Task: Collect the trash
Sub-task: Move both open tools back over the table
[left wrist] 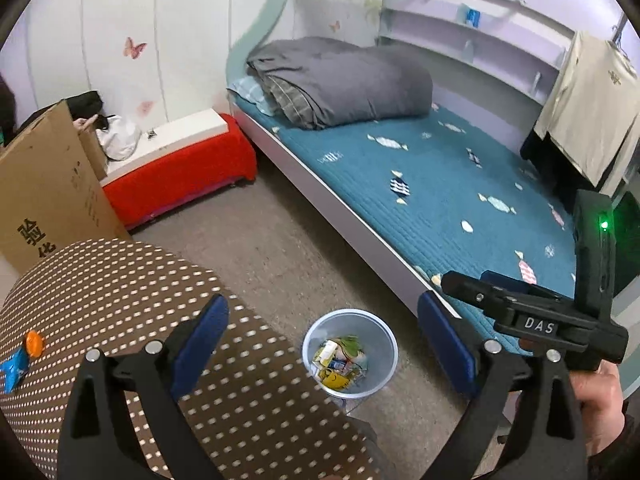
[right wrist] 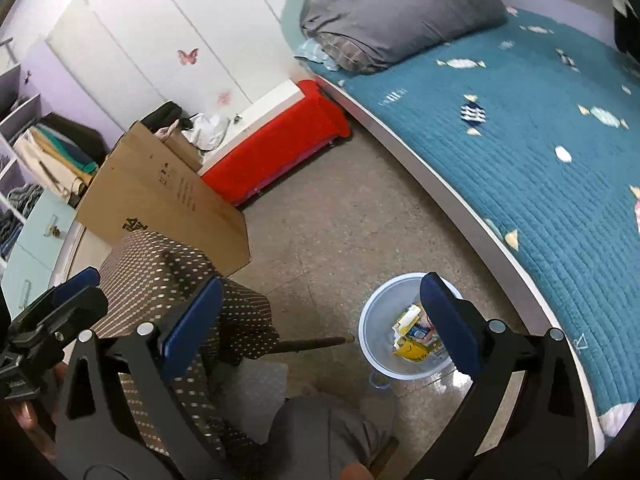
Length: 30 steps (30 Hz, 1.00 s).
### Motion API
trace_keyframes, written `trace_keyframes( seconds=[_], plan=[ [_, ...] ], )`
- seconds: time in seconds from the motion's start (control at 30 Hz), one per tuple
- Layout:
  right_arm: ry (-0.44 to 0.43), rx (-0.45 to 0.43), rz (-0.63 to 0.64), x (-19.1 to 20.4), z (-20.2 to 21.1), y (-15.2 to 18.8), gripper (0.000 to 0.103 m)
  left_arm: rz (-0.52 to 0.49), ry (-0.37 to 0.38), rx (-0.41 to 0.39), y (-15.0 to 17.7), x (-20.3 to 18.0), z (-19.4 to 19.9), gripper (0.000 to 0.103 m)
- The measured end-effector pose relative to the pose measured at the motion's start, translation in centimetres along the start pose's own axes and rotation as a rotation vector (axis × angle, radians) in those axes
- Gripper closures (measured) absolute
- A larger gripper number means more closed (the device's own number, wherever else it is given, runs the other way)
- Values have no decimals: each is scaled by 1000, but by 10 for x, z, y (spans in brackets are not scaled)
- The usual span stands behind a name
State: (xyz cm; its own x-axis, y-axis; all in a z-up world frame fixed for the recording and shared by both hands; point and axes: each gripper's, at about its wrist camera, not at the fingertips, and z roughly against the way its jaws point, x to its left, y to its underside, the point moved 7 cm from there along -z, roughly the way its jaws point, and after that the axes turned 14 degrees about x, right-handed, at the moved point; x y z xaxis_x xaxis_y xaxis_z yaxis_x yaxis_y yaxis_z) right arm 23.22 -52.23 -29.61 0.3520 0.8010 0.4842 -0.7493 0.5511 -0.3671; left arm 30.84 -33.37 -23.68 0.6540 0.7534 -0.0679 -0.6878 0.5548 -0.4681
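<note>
The left claw point(left wrist: 324, 344) is held wide open, with nothing between its blue pads point(left wrist: 202, 340). The right claw point(right wrist: 320, 320) is likewise spread fully apart and carries nothing. Both are pointed downward at the floor.

A pale blue trash bin point(left wrist: 352, 388) is seen on the floor, below and between the fingers of the left claw; in the right wrist view the same bin point(right wrist: 370, 340) lies just inside the right finger, whose pad partly covers its rim. Crumpled wrappers point(left wrist: 338, 362), yellow, white and green, are gathered inside the bin.

A polka-dot tabletop point(left wrist: 120, 300) is spread under the left finger of the left claw. Left of that finger, near the frame edge, a blue wrapper point(left wrist: 14, 368) and a small orange piece point(left wrist: 34, 342) are left on the tabletop, touching or nearly so.

Beyond both claws a bed with a teal quilt point(left wrist: 420, 184) and a grey folded duvet point(left wrist: 348, 80) is seen, with a red bench point(left wrist: 184, 176) and a cardboard box point(left wrist: 48, 184) to the left.
</note>
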Motion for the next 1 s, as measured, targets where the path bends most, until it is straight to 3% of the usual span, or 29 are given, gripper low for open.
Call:
trace_keyframes(
  seconds=[0.57, 1.0],
  plan=[
    [2, -17, 272, 138, 11, 5, 6, 159, -121, -125, 47, 119, 73, 8],
    [-32, 78, 507, 263, -50, 24, 6, 316, -233, -139, 111, 247, 99, 8]
  ],
)
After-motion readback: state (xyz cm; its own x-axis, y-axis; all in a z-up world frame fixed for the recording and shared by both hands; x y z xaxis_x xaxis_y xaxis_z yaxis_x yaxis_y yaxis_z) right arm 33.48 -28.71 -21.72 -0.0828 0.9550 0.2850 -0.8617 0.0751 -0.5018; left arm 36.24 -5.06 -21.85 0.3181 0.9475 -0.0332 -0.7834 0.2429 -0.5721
